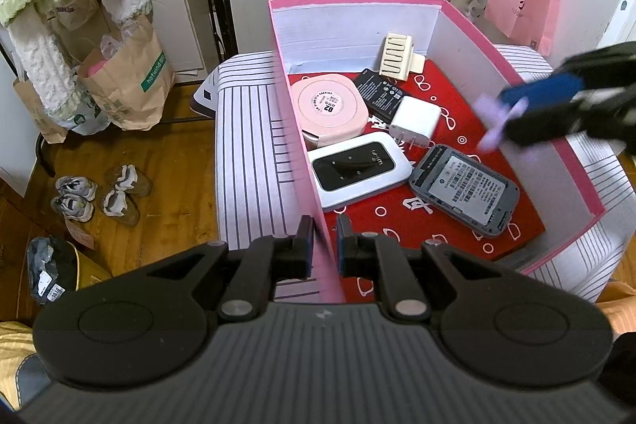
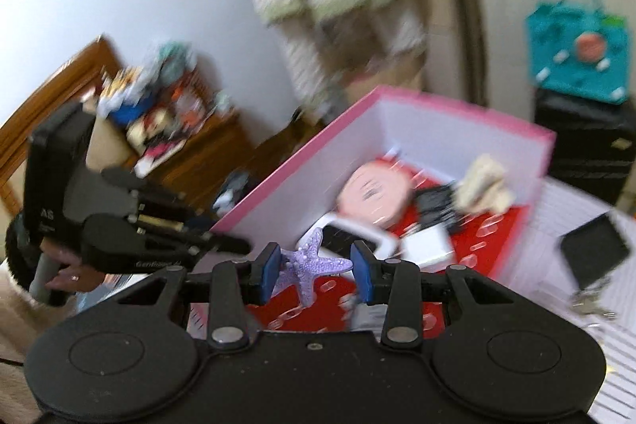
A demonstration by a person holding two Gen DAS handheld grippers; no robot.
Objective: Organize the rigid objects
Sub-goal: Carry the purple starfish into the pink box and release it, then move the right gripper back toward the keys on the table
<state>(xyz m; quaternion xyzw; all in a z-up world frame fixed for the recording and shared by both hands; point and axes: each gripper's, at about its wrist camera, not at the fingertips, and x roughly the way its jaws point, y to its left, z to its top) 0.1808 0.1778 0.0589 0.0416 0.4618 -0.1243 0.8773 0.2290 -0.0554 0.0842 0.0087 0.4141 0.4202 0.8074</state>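
Right wrist view showed the right gripper (image 2: 314, 271) clamping a purple starfish (image 2: 308, 265) between its pads; the left gripper (image 1: 322, 245) pinched the pink box wall (image 1: 296, 130).

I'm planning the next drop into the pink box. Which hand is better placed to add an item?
Right. The right gripper already holds the purple starfish over the pink box. The left gripper is clamped on the box's near wall, steadying it, with nothing to drop.
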